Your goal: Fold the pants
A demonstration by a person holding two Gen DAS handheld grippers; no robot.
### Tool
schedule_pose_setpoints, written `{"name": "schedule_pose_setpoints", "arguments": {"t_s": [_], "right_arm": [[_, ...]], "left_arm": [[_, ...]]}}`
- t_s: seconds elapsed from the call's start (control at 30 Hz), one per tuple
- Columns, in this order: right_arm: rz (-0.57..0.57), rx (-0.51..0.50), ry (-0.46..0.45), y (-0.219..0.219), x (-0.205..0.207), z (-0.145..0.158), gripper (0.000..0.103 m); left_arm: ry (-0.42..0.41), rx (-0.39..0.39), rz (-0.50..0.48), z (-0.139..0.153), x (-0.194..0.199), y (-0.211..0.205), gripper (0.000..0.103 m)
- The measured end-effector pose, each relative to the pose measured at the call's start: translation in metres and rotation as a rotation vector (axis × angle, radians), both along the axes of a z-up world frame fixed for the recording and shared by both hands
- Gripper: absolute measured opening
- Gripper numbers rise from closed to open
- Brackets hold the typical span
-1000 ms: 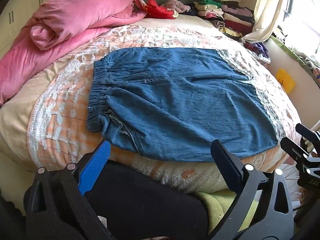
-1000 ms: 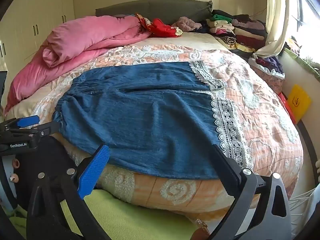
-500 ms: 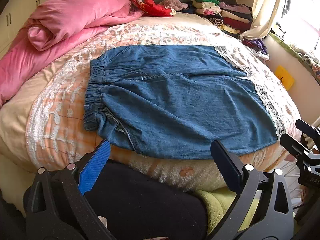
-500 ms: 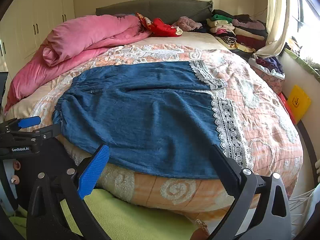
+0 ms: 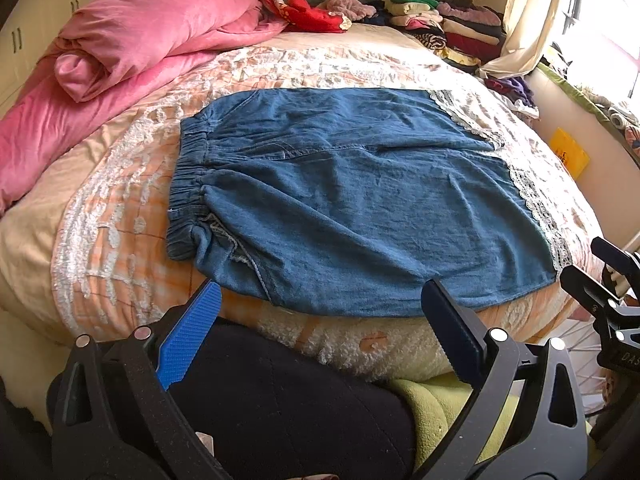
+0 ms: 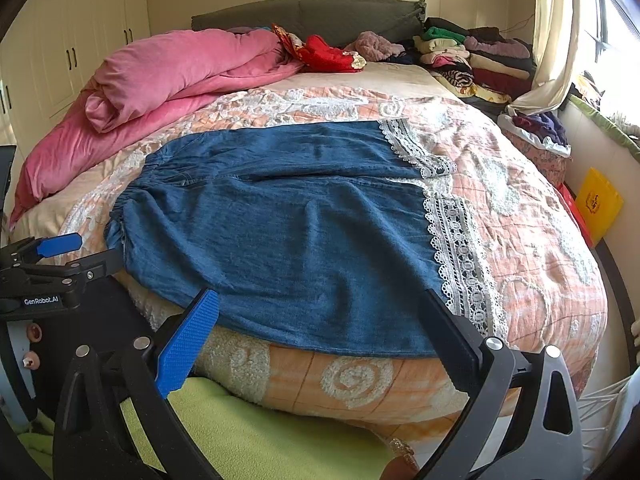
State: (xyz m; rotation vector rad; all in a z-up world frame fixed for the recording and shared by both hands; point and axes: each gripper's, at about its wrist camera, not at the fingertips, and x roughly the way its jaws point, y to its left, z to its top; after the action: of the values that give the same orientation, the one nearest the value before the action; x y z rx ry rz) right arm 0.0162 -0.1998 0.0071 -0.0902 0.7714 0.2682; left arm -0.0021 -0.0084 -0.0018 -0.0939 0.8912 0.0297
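Blue denim pants (image 5: pixel 352 200) (image 6: pixel 288 232) lie spread flat on the bed, elastic waistband to the left, white lace-trimmed leg hems (image 6: pixel 456 248) to the right. My left gripper (image 5: pixel 320 312) hovers open just short of the pants' near edge, nothing between its fingers. My right gripper (image 6: pixel 320 320) is open too, held over the near edge of the right leg, empty. Each gripper shows at the side of the other's view: the right gripper (image 5: pixel 600 276) and the left gripper (image 6: pixel 76 254).
A rolled pink duvet (image 5: pixel 132 40) fills the bed's far left. Red cloth (image 5: pixel 308 12) and stacks of folded clothes (image 5: pixel 444 24) sit by the headboard. A peach lace quilt (image 6: pixel 532 240) covers the bed. A yellow bag (image 6: pixel 600 204) leans at the right wall. Dark and green fabric lies below the grippers.
The left gripper's view has shifted slightly, so the pants sit a little lower and nearer. The right gripper has barely moved. Both stay open.
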Motion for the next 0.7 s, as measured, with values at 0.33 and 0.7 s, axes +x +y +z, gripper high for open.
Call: {"name": "schedule_pose_setpoints", "arguments": {"t_s": [0.33,0.7], "right_arm": [[0.001,-0.002,0.002,0.0005,0.0,0.0001,0.099],[0.0,-0.001,0.003,0.0001,0.0002,-0.0008,0.099]], "left_arm": [[0.001,0.001,0.001,-0.0006,-0.0003,0.0002,0.094],[0.0,0.002,0.002,0.0003,-0.0002,0.0001,0.094]]}}
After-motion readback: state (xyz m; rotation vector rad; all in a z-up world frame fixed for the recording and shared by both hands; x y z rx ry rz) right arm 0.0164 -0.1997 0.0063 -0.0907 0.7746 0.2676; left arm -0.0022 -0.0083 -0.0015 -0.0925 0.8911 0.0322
